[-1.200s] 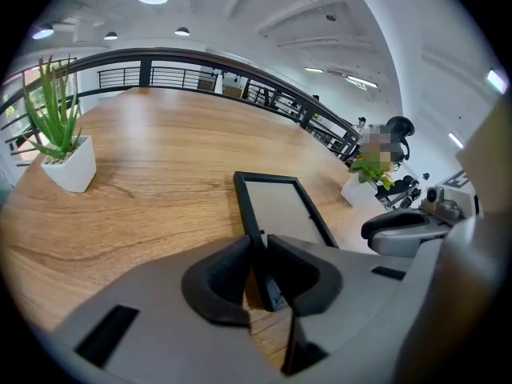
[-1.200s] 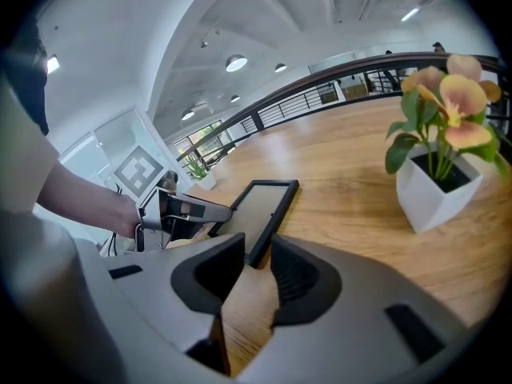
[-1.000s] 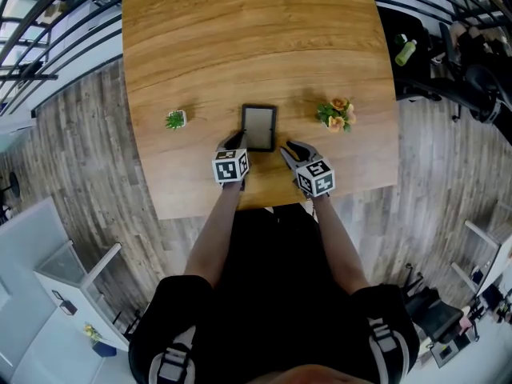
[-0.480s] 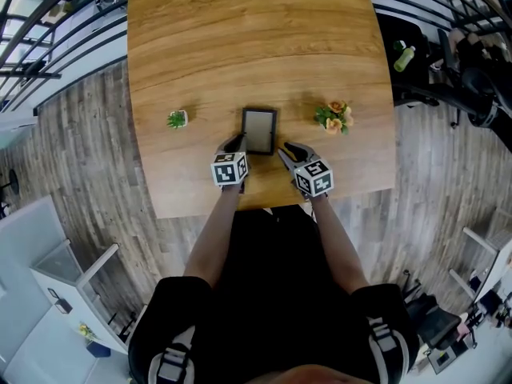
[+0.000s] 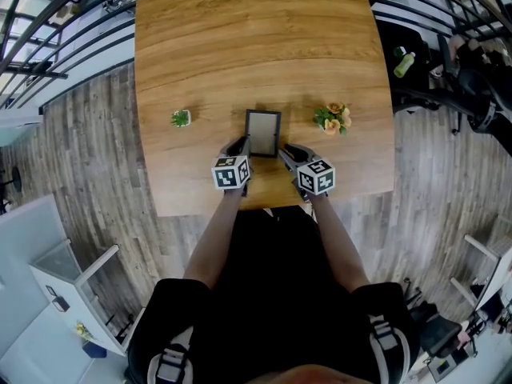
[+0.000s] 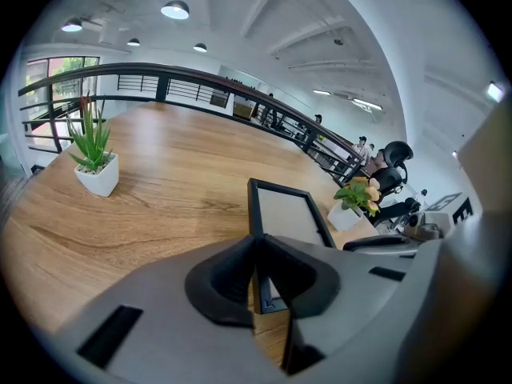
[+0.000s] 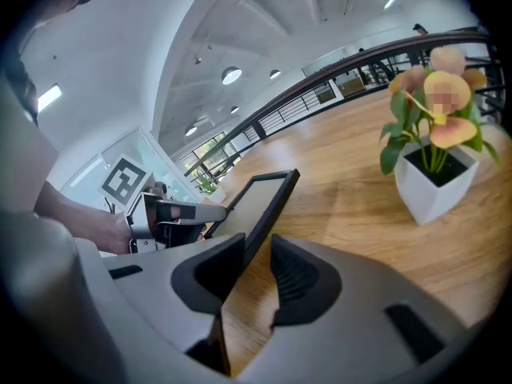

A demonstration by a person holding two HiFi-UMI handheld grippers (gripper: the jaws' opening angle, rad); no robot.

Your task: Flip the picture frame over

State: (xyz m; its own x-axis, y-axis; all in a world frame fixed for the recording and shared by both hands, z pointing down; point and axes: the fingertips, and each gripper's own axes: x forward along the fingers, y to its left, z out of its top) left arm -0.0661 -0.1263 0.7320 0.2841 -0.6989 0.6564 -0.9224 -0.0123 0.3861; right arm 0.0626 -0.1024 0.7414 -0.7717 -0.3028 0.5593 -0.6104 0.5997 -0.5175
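The black picture frame (image 5: pixel 263 133) with a pale grey panel sits mid-table, its near end tilted up off the wood. My left gripper (image 5: pixel 240 145) is shut on the frame's near left corner; in the left gripper view the thin black edge (image 6: pixel 288 214) is pinched between the dark pads (image 6: pixel 258 270). My right gripper (image 5: pixel 288 152) stands open at the frame's near right side. In the right gripper view the frame's edge (image 7: pixel 260 202) runs into the gap between the jaws (image 7: pixel 258 262), close to the left pad and apart from the right one.
A small green plant in a white pot (image 5: pixel 181 118) stands left of the frame; a flowering plant in a white pot (image 5: pixel 333 118) stands to its right. The wooden table (image 5: pixel 240 46) has its near edge just behind both grippers. Railings and a green bottle (image 5: pixel 405 62) lie beyond the table.
The left gripper has risen with the frame's near corner, so the frame now tilts up and looks shorter from above. The right gripper has stayed where it was.
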